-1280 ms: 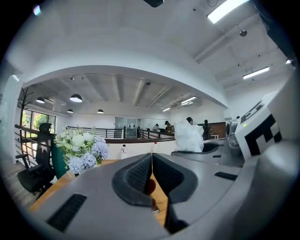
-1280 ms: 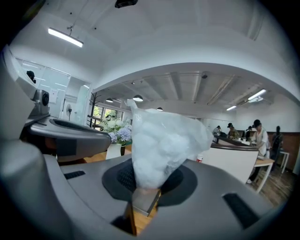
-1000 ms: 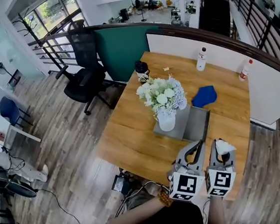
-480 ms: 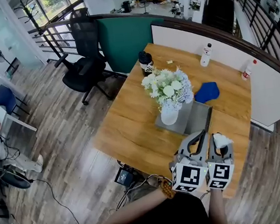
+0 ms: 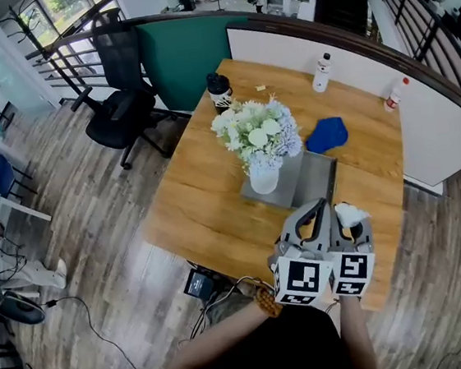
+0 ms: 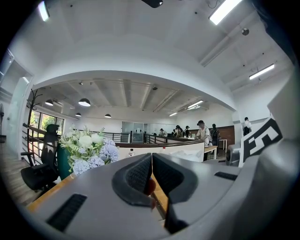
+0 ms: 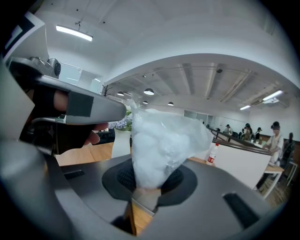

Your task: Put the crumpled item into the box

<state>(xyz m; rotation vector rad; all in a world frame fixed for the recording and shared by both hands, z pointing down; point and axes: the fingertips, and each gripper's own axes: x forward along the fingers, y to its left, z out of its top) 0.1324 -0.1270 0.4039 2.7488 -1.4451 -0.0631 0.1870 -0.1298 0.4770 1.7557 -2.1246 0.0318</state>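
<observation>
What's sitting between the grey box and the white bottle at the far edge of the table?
A blue cloth lies on the wood between the grey box and the white bottle. The head view shows it.

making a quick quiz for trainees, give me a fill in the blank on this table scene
The right claw is shut on a crumpled ___ item.
The left claw is ___, with nothing in it.
The cloth behind the grey box is ___.
The white vase holds ___.
Missing words: white; shut; blue; flowers.
</observation>
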